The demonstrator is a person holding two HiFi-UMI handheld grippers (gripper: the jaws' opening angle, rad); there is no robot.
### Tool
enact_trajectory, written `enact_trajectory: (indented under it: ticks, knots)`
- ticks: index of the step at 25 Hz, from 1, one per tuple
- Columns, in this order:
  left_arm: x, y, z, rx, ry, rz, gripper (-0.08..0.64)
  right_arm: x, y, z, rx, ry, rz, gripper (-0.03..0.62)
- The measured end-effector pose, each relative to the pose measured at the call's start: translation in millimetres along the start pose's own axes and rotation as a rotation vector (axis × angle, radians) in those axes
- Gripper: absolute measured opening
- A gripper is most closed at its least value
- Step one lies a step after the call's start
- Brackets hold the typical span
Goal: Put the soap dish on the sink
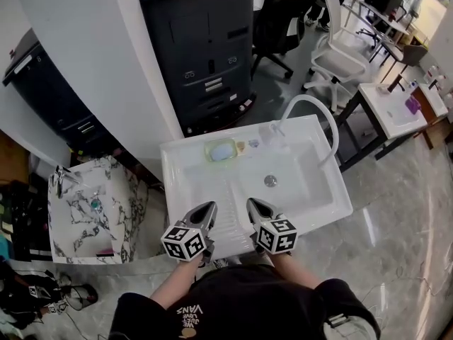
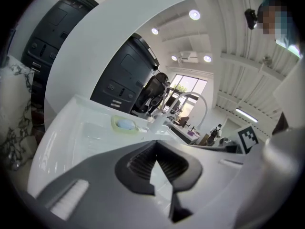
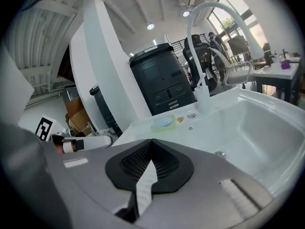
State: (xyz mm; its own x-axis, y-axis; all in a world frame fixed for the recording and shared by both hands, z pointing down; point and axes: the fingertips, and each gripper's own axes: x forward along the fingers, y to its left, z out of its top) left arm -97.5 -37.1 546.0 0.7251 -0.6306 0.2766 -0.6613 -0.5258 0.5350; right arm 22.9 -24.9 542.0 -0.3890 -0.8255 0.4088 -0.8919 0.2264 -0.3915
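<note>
soap dish [image 1: 220, 149] on the back ledge of the sink [image 1: 177, 163], tongs empty
my left gripper [image 1: 204, 213] and right gripper [image 1: 257, 209] are shut on nothing at the front rim; a careless swing forward could knock the dish into the basin [image 1: 301, 186].

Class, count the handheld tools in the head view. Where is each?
2. The left tool is over the sink's near edge; the right tool is just beside it. None seems hidden.
</note>
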Motion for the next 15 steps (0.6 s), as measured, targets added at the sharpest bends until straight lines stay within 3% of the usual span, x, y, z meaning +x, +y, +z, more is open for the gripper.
enact_trajectory:
  ticks: [6, 15]
  knots:
    - [-13, -9, -7, 0.078, 0.024, -0.025, 0.052, -15, 10, -5, -0.063, -0.013, -0.017, 0.003]
    - [-32, -9, -18, 0.123, 0.049, -0.023, 0.052, -35, 19, -19, -0.06, -0.03, -0.048, 0.003]
